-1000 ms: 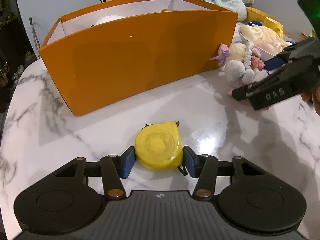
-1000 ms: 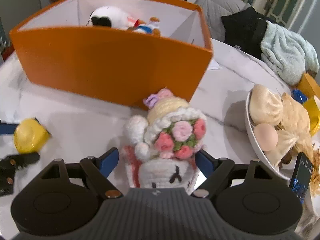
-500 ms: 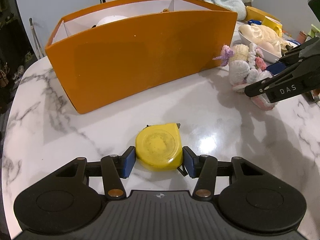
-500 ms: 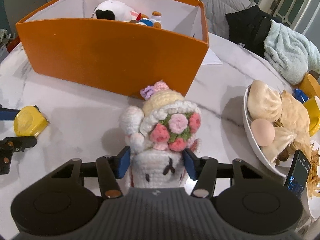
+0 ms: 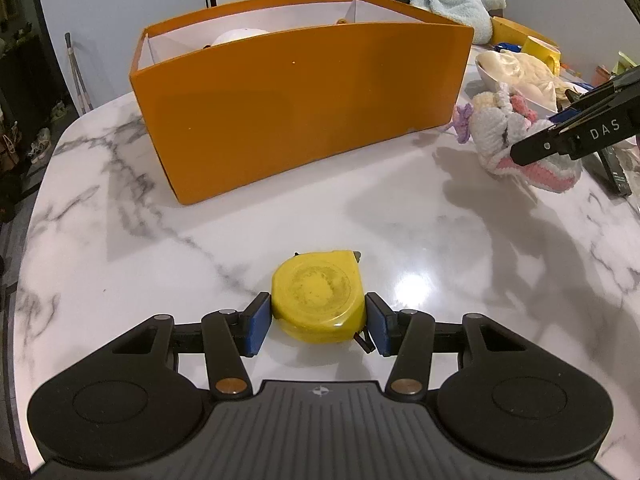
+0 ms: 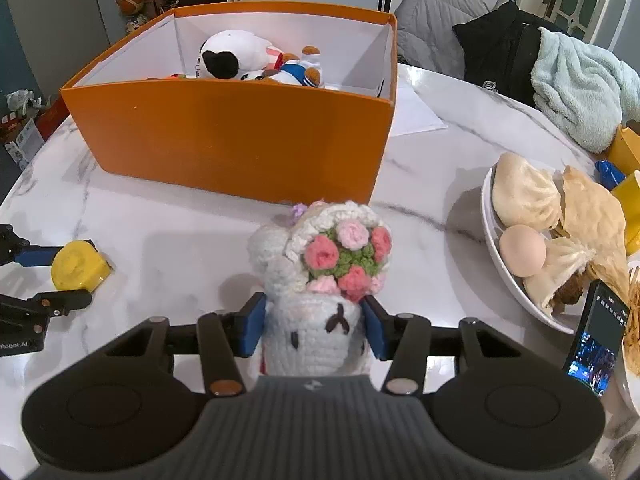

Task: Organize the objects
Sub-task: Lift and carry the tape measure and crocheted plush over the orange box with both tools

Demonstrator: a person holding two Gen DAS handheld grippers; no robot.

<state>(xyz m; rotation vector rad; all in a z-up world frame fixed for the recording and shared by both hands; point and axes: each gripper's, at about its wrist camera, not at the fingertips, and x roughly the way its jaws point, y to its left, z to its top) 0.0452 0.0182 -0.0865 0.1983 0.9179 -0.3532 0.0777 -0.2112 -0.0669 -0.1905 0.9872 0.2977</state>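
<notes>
A yellow tape measure [image 5: 318, 295] lies on the marble table between the blue pads of my left gripper [image 5: 318, 326], which is shut on it. It also shows in the right wrist view [image 6: 79, 266]. My right gripper [image 6: 315, 330] is shut on a white crocheted doll with pink flowers [image 6: 320, 288], held just above the table; the doll also shows in the left wrist view [image 5: 516, 140]. An orange box [image 6: 240, 136] stands behind both, holding plush toys [image 6: 256, 60].
A white bowl [image 6: 504, 276] of buns and an egg stands at the right. A phone [image 6: 596, 340] leans beside it. A light blue towel [image 6: 580, 84] and yellow containers [image 5: 540, 50] lie at the back right. A paper sheet [image 6: 416, 114] lies behind the box.
My right gripper closed on the crocheted doll and lifted back with it. My left gripper stayed shut on the tape measure and pulled back a little from the box.
</notes>
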